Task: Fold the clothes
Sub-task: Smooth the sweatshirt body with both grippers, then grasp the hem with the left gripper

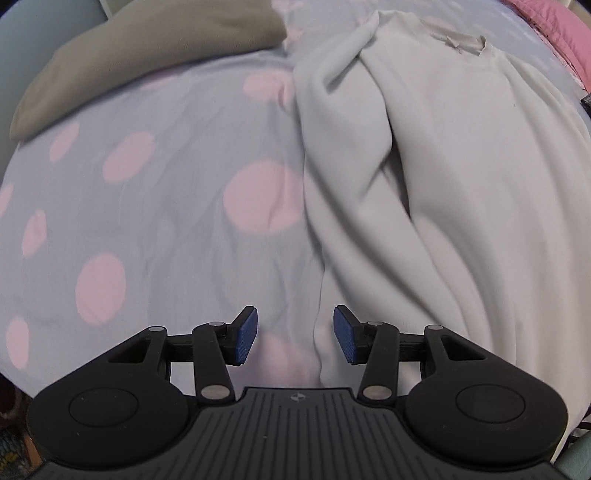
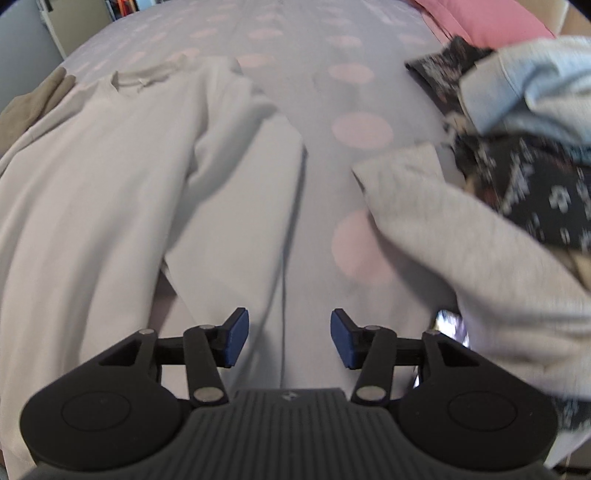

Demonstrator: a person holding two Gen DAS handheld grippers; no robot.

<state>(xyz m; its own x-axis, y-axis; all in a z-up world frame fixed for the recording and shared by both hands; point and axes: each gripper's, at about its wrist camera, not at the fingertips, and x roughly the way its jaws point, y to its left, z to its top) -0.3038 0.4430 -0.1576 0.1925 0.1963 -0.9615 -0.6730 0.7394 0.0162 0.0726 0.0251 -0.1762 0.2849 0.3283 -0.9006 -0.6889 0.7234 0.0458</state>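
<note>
Left wrist | white shirt (image 1: 461, 177) spread on pink-dotted bedsheet (image 1: 166, 206)

Soft matt cloth: the white shirt (image 1: 461, 166) on a thin, smooth dotted bedsheet (image 1: 166, 203).

The bed (image 1: 166, 206) is covered by a pale lavender-grey sheet with large pink dots. A white long-sleeved top (image 1: 461, 192) lies spread on it, neck towards the far end, with an olive-grey garment (image 1: 129, 48) beside it on the sheet. On the other side lies a heap: a grey knit piece (image 2: 461, 236), a dark patterned cloth (image 2: 524, 184), and a pink cover (image 2: 491, 18) at the far edge.
</note>
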